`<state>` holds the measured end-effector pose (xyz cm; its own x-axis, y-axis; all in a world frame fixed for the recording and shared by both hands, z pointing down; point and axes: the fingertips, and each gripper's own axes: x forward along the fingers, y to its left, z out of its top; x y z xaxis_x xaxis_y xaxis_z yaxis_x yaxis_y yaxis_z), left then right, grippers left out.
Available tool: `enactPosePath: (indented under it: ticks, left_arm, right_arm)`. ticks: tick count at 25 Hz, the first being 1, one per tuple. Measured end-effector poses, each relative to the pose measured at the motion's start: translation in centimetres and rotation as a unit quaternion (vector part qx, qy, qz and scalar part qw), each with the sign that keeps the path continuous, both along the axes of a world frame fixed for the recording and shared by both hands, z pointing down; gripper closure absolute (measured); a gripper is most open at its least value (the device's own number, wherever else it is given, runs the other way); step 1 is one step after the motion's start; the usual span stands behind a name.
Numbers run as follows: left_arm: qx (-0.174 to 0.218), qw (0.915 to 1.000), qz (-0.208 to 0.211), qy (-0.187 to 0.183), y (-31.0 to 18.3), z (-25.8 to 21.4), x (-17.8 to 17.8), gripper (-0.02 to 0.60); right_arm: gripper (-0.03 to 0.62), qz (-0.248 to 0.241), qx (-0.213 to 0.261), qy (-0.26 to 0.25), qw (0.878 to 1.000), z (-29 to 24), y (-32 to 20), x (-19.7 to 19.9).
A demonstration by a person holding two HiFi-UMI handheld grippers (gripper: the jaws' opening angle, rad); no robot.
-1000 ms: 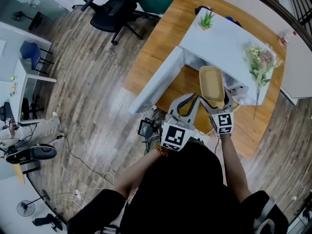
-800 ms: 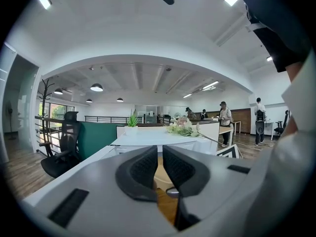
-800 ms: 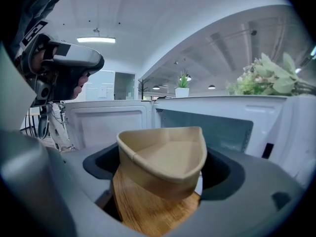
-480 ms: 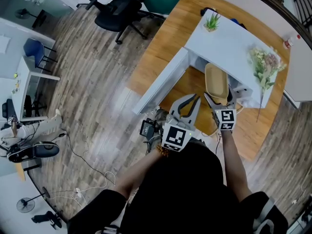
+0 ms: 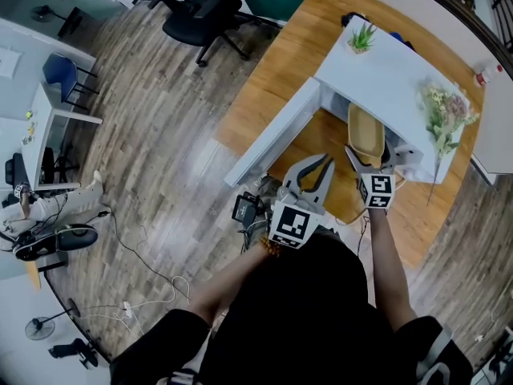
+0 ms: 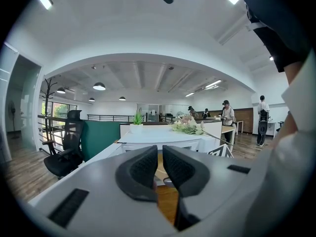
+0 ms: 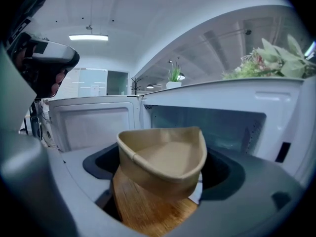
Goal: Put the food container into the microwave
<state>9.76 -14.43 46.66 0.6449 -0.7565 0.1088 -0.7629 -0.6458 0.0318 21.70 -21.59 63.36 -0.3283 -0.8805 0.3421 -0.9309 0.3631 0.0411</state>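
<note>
A tan, empty food container [image 5: 365, 133] hangs at the mouth of the white microwave [image 5: 385, 64], gripped at its near end by my right gripper [image 5: 369, 164], which is shut on it. In the right gripper view the container [image 7: 163, 159] hovers above the wooden table, right in front of the open cavity [image 7: 212, 125]. The microwave door [image 5: 274, 133] is swung wide open to the left. My left gripper [image 5: 319, 167] floats above the table just left of the container, with its dark pads [image 6: 143, 168] almost touching and nothing between them.
On top of the microwave stand a small potted plant [image 5: 362, 36] and a bunch of flowers [image 5: 446, 109]. The wooden table [image 5: 268, 74] bears the microwave. A black office chair [image 5: 204, 6] is beyond the table's far-left corner. Cables and a small device [image 5: 243, 208] lie on the floor.
My right gripper has carried the container forward, from in front of the microwave to its opening. The left gripper has stayed about where it was.
</note>
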Motion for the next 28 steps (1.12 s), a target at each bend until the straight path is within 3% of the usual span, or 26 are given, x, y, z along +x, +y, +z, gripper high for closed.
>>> enactPosePath:
  ticks: [28]
  left_arm:
    - [-0.013,0.9999,-0.007,-0.009,-1.8,0.7,-1.6,0.531]
  right_arm:
    - [0.082,0.053,-0.016,-0.007,0.998,2.9,-5.5,1.9]
